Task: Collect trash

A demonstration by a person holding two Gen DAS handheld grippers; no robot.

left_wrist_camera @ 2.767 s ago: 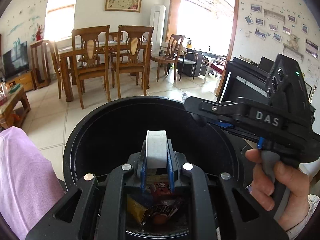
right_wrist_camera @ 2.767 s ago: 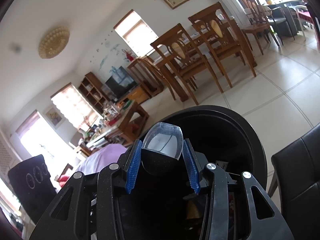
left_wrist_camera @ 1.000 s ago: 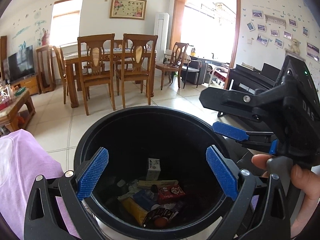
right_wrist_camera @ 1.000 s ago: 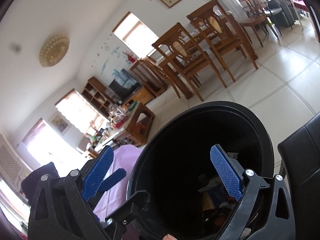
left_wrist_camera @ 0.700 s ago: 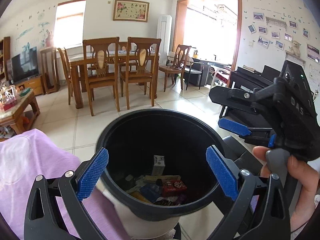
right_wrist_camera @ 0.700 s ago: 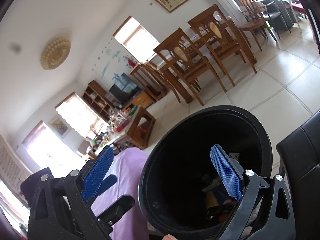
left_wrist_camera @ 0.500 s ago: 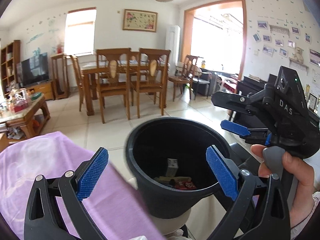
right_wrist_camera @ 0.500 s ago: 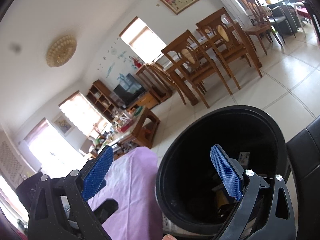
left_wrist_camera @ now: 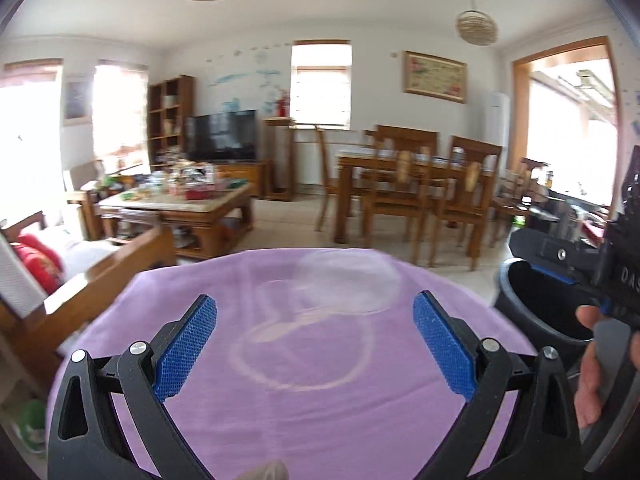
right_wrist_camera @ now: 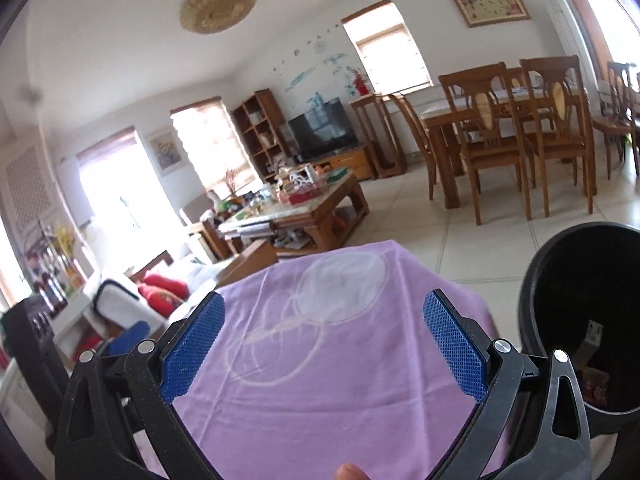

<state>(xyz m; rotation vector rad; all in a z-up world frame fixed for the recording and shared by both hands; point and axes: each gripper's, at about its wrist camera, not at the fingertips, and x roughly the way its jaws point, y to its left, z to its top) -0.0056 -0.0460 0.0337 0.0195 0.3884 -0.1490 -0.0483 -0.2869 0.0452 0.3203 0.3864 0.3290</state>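
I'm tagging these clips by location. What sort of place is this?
Most likely a home's open living and dining room: a television beside a bookshelf, a cluttered coffee table, and a wooden dining table with chairs.

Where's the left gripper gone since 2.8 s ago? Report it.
Yes, moved: the left gripper swung left off the black bin, now over the purple cloth, open.

A matt purple cloth (left_wrist_camera: 320, 400) with faint pale ring prints covers the table. Each gripper, left gripper (left_wrist_camera: 316, 344) and right gripper (right_wrist_camera: 324, 344), is matt black plastic with rough blue mesh-textured pads (left_wrist_camera: 186, 346) and shiny metal screws. At 3 o'clock, a smooth black plastic bin (right_wrist_camera: 532, 304). Beyond, glossy pale floor tiles (right_wrist_camera: 500, 248) and polished brown wooden chairs (right_wrist_camera: 492, 136).
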